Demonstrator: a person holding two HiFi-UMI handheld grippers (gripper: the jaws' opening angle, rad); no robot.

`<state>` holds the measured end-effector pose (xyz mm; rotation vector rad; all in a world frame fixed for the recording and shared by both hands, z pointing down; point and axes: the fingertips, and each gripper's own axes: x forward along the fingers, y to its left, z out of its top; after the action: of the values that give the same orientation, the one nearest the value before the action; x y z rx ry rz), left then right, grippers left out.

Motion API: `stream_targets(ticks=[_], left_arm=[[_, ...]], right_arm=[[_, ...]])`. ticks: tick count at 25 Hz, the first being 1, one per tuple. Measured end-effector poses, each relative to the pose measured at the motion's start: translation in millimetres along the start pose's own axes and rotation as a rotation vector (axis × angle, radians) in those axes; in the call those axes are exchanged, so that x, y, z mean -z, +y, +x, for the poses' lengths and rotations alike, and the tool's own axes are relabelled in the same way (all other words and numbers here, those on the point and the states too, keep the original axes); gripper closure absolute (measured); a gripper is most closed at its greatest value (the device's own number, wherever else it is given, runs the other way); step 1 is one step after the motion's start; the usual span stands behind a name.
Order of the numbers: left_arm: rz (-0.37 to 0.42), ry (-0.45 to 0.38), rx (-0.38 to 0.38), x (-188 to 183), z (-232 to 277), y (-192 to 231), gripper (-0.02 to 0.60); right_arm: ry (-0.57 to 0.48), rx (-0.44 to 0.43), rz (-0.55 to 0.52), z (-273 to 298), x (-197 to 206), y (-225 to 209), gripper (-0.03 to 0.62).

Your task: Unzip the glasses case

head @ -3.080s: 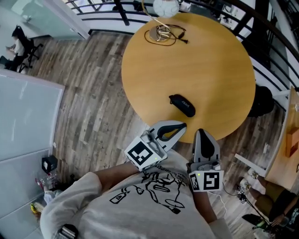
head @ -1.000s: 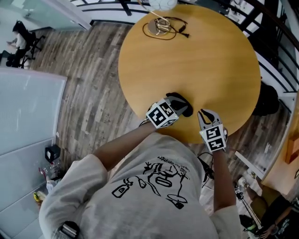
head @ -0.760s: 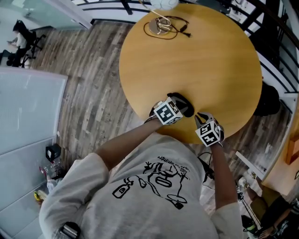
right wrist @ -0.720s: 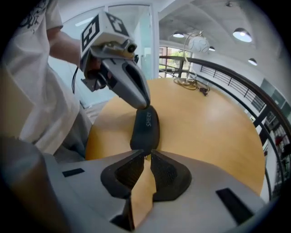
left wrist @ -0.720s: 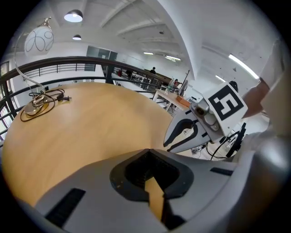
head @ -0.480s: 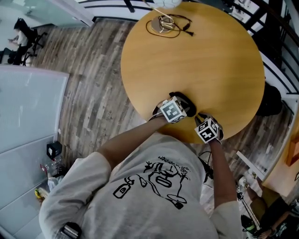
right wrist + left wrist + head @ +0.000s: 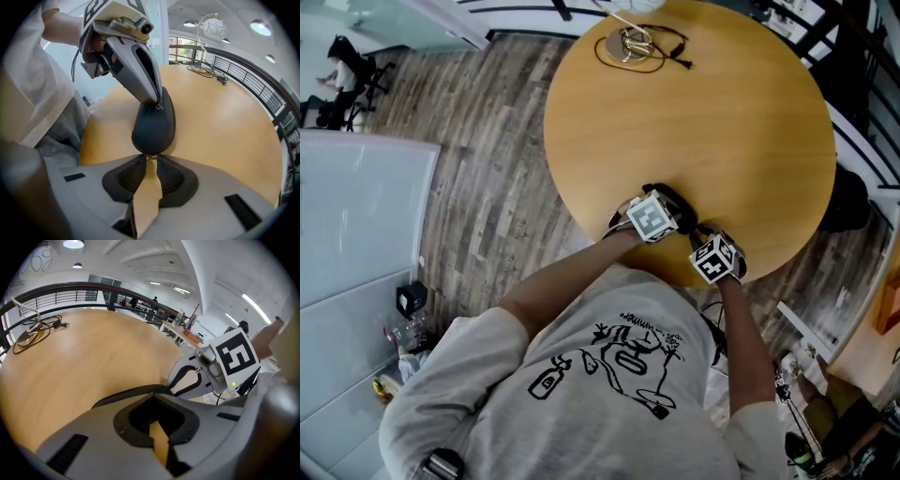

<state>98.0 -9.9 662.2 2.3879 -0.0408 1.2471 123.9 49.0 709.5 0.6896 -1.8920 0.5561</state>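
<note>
Round pale-wood table (image 7: 722, 122), smooth top | glasses case (image 7: 154, 124), matte black oval pod, at table's 6 o'clock rim | left gripper (image 7: 158, 101) jaws together, tips pressing down on case top | right gripper (image 7: 151, 161) pinched on tiny metal zip pull (image 7: 153, 156) | risk: small pull may slip from pads; case may skid off rim.

1. My left claw (image 7: 151, 393) fills the bottom of the view, and its jaws meet at the tips.
2. Those tips sit on the rim of a black case (image 7: 123, 396).
3. The case lies on a round wooden table (image 7: 93, 357).
4. The right claw (image 7: 180, 378) is just beside the case.
5. A coiled cable (image 7: 29, 333) lies well apart, at the far left.
</note>
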Motion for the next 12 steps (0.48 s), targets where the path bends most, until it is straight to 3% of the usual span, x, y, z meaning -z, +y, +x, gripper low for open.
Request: stream_targets(ticks=[12], left_arm=[[-0.016, 0.022, 0.032, -0.2, -0.4, -0.6, 0.575]], right_arm=[[0.011, -0.013, -0.034, 0.7, 0.5, -5.1, 0.540]])
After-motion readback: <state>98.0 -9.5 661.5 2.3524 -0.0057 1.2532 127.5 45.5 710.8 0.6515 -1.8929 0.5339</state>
